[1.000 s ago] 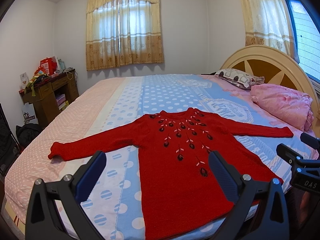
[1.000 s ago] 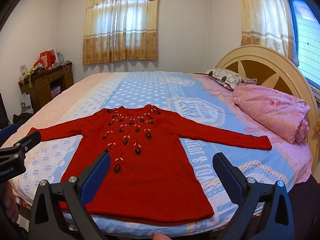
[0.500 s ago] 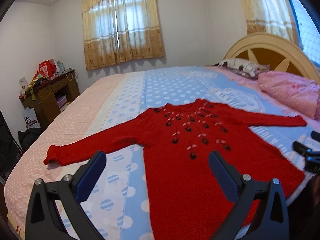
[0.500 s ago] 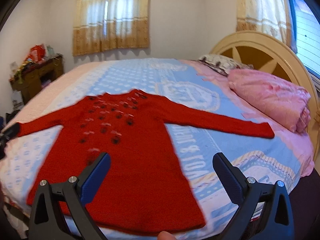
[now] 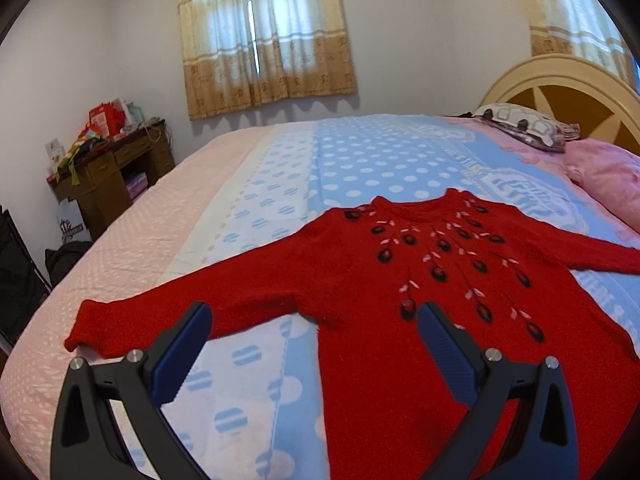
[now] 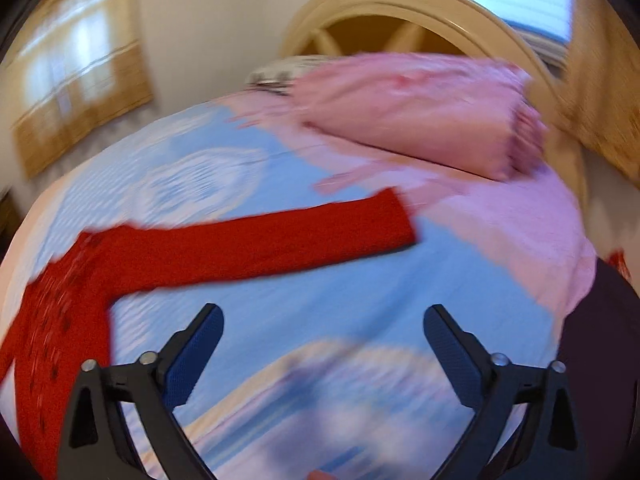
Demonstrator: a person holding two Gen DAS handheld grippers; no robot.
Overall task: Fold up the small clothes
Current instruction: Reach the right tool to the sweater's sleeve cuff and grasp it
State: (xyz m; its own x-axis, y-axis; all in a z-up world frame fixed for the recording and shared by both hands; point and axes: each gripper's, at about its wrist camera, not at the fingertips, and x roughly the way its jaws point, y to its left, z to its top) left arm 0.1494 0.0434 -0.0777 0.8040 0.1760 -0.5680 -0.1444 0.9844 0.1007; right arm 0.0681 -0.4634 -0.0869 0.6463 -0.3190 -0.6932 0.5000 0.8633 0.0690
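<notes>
Left wrist view: the left gripper (image 5: 314, 318) stands with its jaws spread wide, blue pads (image 5: 182, 354) facing each other across an empty gap; nothing is held and nothing is pressed. It hangs above the red sweater (image 5: 400, 300), which lies flat and face up on the bed (image 5: 280, 184), unfolded, both sleeves stretched out sideways. In the picture, the gap between the pads frames the underside of the sweater's near sleeve and the sheet just beside the sweater's body; whether either pad touches the knit cannot be told. The sleeve's cuff lies beyond the sweater's body toward the pink edge of the bed. Beyond the sweater's neckline, well apart from it, are a patterned pillow (image 5: 520, 124) and the headboard (image 5: 560, 84). Right wrist view: heavily blurred. The right gripper (image 6: 323, 328) is wide, its jaws closing slightly, with nothing between them and bare blue sheet below. The sweater (image 6: 240, 244) appears here to the side of the gripper; its far sleeve runs out from the body, the cuff ending clear ahead of the pads (image 6: 456, 360), not touching them. A folded pink quilt (image 6: 420, 112) lies beyond the cuff, near the headboard (image 6: 400, 12).
</notes>
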